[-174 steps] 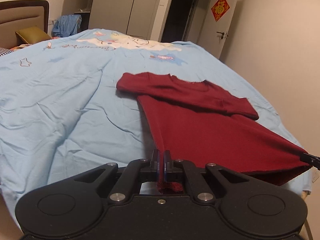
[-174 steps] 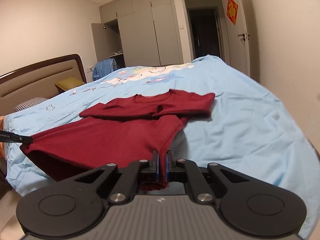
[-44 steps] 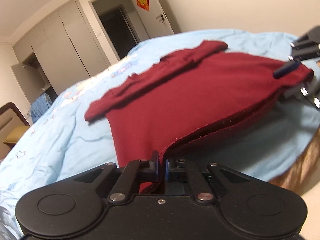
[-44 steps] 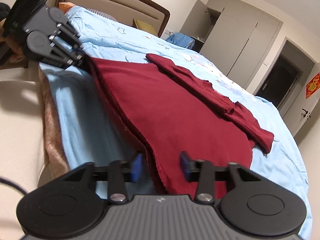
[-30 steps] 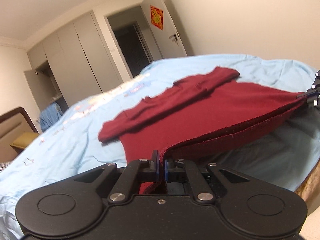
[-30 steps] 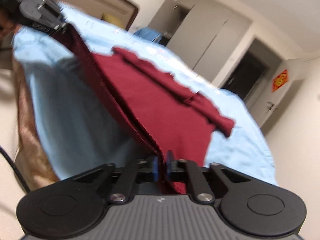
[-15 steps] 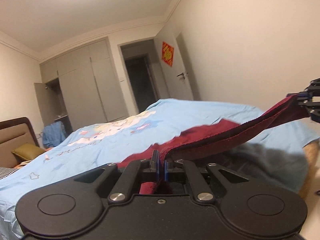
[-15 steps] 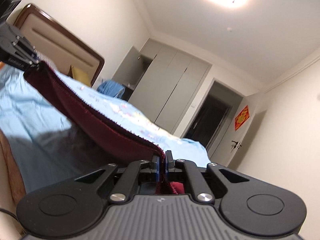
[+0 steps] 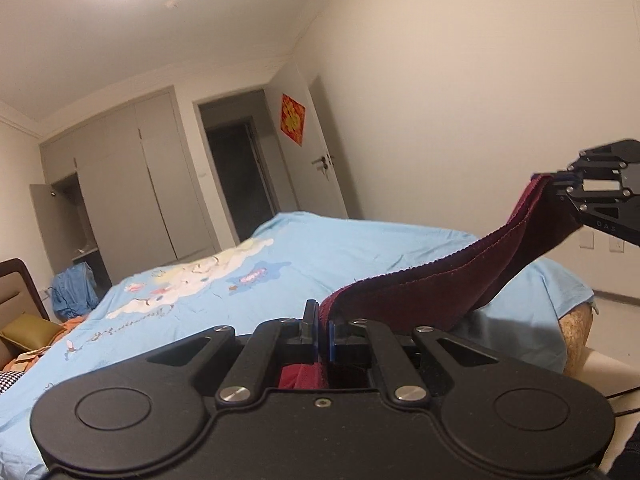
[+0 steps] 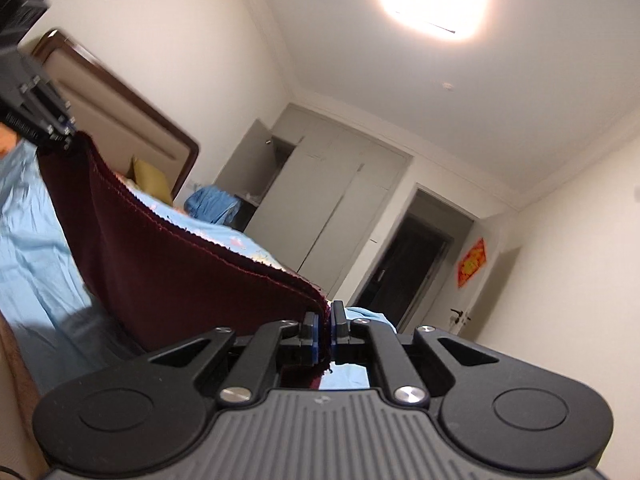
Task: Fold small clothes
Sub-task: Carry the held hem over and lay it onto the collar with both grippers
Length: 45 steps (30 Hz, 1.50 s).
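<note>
Left wrist view: dark red sweater (image 9: pixel 452 280) now raised off the blue bedsheet (image 9: pixel 224 280), hem stretched between left gripper (image 9: pixel 323 330) and right gripper (image 9: pixel 568 185), fingers of both pinched tight on fabric. A second ago lying flat; lifted now, seemingly to carry the hem toward the collar. Right wrist view: hem edge taut, bed foot edge close below, open room above and ahead toward headboard (image 10: pixel 132 120).
</note>
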Each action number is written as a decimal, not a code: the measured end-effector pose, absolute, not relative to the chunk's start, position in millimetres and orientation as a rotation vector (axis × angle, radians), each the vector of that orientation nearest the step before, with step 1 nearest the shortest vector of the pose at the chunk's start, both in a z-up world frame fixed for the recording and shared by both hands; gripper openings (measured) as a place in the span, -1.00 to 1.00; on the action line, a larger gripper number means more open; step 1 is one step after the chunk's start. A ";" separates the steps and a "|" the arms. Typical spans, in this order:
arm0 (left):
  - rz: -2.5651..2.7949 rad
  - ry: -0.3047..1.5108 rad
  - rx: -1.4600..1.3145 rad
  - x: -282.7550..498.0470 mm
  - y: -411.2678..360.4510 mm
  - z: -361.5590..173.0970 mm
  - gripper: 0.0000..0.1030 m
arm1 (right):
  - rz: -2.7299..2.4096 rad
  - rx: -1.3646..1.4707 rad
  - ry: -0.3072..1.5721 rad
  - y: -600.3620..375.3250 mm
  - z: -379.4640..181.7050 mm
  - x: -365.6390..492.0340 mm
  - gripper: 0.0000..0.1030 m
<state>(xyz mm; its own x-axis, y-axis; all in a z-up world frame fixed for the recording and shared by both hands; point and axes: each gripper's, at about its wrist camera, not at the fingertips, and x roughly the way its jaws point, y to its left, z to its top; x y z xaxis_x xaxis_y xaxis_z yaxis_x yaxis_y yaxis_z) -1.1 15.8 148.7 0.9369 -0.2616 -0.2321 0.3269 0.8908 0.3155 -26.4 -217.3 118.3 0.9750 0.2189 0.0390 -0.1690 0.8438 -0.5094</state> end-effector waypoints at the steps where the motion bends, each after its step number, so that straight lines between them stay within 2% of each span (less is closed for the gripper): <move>1: -0.322 0.211 0.365 9.7 17.1 150.8 -0.92 | 0.218 -0.550 -0.092 -217.5 120.7 -15.6 -0.88; 6: -0.358 0.358 0.382 88.4 29.4 159.5 -0.92 | 0.270 -0.630 -0.052 -212.8 137.1 51.3 -0.88; 11: -0.321 0.430 0.436 166.4 43.2 163.5 -0.91 | 0.277 -0.702 -0.020 -201.2 143.2 124.3 -0.87; 18: -0.264 0.514 0.483 271.7 52.0 145.0 -0.91 | 0.269 -0.816 0.044 -171.7 114.8 225.8 -0.87; 25: -0.223 0.621 0.438 358.7 61.4 101.3 -0.91 | 0.282 -0.813 0.180 -154.5 72.5 320.4 -0.87; 31: -0.228 0.667 0.418 399.3 58.4 60.8 -0.91 | 0.278 -0.762 0.291 -152.5 32.9 367.8 -0.87; 42: -0.231 0.740 0.358 437.5 61.7 15.8 -0.90 | 0.281 -0.728 0.388 -163.8 -10.2 423.0 -0.87; 44: -0.235 0.749 0.339 441.2 64.6 12.3 -0.88 | 0.286 -0.715 0.405 -164.6 -15.9 427.7 -0.87; 45: -0.236 0.754 0.328 443.1 66.7 11.5 -0.80 | 0.289 -0.706 0.413 -164.5 -18.0 428.6 -0.87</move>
<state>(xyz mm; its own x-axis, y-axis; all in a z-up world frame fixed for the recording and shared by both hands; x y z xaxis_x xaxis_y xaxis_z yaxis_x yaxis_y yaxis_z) 443.1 66.7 11.5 0.7064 -0.0916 -0.7018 0.3245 0.9232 0.2060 428.6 -164.5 -18.0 0.8806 0.1177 -0.4589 -0.3913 0.7267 -0.5646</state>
